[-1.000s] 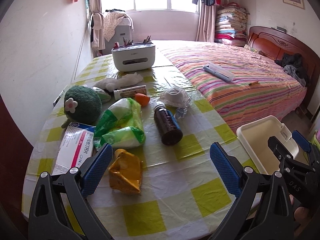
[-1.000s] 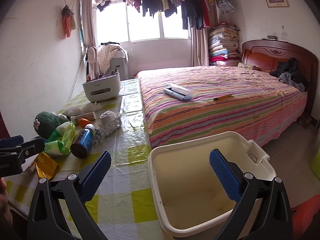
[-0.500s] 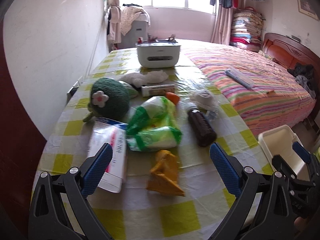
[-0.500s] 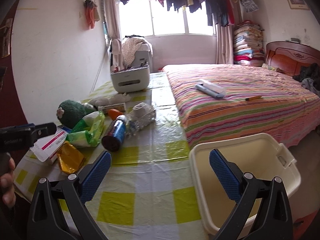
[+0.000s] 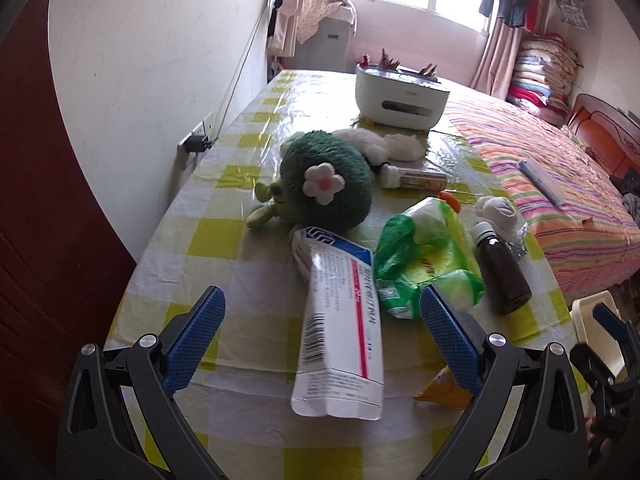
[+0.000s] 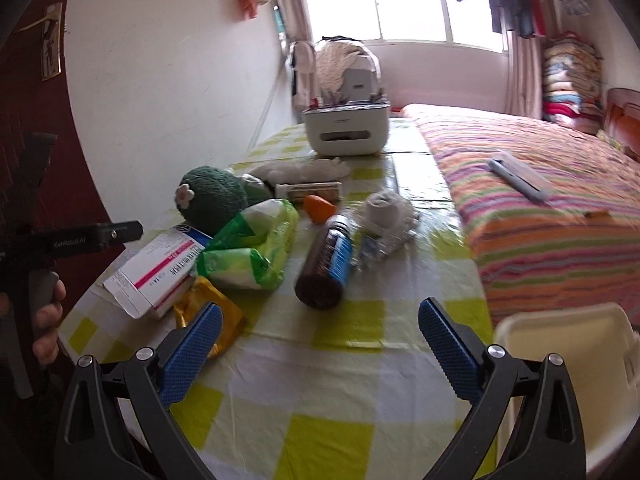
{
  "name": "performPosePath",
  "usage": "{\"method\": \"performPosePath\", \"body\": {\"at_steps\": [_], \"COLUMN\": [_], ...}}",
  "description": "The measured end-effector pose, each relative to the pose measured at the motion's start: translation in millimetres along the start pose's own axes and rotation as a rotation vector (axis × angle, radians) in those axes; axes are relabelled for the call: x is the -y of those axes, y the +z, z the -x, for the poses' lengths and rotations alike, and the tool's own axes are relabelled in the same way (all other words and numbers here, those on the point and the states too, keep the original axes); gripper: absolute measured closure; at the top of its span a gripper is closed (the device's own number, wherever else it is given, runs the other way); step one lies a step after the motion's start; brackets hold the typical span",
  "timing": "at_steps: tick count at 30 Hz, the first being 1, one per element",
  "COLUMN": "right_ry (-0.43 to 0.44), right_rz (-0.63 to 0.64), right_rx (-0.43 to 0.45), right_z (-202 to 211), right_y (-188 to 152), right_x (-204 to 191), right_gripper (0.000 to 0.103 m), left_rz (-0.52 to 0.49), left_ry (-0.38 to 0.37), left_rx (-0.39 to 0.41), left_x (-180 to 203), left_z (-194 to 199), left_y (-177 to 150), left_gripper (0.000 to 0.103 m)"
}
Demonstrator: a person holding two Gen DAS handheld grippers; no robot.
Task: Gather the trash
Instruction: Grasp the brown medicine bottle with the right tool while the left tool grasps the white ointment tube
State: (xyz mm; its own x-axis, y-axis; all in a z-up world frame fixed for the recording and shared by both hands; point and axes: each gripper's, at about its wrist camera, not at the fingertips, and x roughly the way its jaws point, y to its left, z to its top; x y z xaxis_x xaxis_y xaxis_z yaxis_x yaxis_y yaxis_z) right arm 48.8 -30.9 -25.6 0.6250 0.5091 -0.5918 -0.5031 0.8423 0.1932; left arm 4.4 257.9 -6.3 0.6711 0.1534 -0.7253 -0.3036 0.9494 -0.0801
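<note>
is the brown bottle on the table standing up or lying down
Lying down. The brown bottle rests on its side on the checked tablecloth, white cap toward the window, base toward the table's near edge, beside the green plastic bag.

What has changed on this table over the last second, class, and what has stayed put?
Both grippers swung left: the left gripper now frames the white box, and the right gripper has turned from the bin toward the table. Nothing was grasped; both remain open, the clutter unmoved.

Left black gripper with blue pads [image 5: 322, 338] gapes wide; right black gripper with blue pads [image 6: 320, 344] likewise; bare hand [image 6: 46, 322] grips a handle
</note>
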Motion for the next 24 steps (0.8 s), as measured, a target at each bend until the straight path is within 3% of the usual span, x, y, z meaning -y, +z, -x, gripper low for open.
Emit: {"method": "performPosePath", "body": {"at_steps": [2, 6, 10, 16, 17, 19, 24], "right_ry": [0.004, -0.019, -0.006, 0.000, 0.002, 0.000, 0.014], "right_rz": [0.026, 0.067, 0.027, 0.000, 0.002, 0.002, -0.002], "right_rx": [-0.038, -0.157, -0.258, -0.317, -0.326, -0.344, -0.331], "right_z": [-17, -61, -97, -126, -131, -140, -141], "right_y": [11, 25, 28, 34, 34, 33, 33], "right_x": [-4, -6, 4, 8, 7, 7, 10], "right_gripper": [0.009, 0.037, 0.039, 0.042, 0.044, 0.058, 0.061], "left_rz": [0.014, 0.013, -0.018, -0.028, -0.030, -0.031, -0.007], "left_ry": [-0.008, -0.009, -0.015, -0.020, -0.022, -0.021, 0.004], "left_rx": [-0.028, -0.056, -0.072, -0.114, -0.129, -0.152, -0.196], "left_x": [-6, -11, -9, -8, -8, -8, -12], "left_z": [-6, -15, -21, -38, -42, -49, -65], "left_y": [0, -1, -3, -2, -1, -1, -3], "left_gripper": [0.007, 0.007, 0.007, 0.007, 0.007, 0.007, 0.007]}}
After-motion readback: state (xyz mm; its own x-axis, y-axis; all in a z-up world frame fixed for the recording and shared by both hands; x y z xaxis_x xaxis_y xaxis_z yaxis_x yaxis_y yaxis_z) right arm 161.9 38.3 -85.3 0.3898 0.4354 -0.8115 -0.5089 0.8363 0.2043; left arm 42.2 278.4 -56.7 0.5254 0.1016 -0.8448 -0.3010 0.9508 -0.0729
